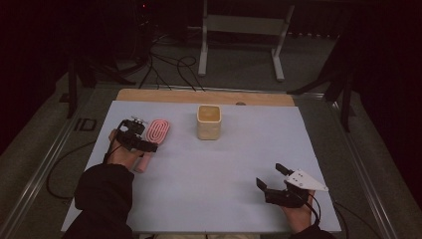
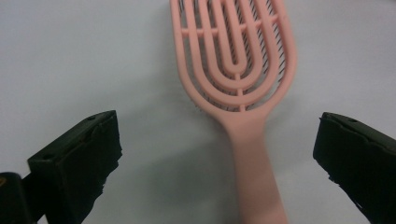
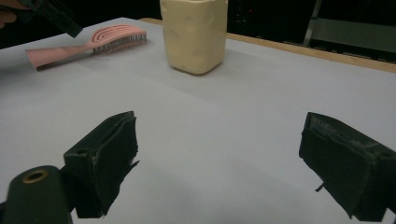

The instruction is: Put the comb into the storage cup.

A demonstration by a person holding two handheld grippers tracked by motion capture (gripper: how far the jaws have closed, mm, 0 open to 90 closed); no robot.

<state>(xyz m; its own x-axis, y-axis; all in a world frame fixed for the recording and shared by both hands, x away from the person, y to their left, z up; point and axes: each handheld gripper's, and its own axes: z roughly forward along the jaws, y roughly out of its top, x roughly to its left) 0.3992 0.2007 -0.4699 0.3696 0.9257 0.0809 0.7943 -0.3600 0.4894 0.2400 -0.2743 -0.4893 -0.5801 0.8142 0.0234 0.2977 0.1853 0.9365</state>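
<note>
A pink vented hairbrush (image 1: 159,130) lies flat on the pale grey mat (image 1: 224,164), at the left, handle toward the person. My left gripper (image 1: 137,138) hovers over the handle. In the left gripper view the brush (image 2: 236,60) lies bristles down, and the handle runs between the wide-apart jaws of my left gripper (image 2: 219,140) without touching them. A cream-coloured square cup (image 1: 208,122) stands upright at the middle back. My right gripper (image 1: 269,175) rests open near the front right, with nothing in it. The right gripper view has the cup (image 3: 194,35) ahead and the brush (image 3: 88,44) far left.
The mat lies on a wooden table whose far edge (image 1: 204,96) shows beyond it. Cables (image 1: 169,67) and a white stand (image 1: 244,30) are on the floor behind. A dark sleeve (image 1: 102,199) covers the left forearm.
</note>
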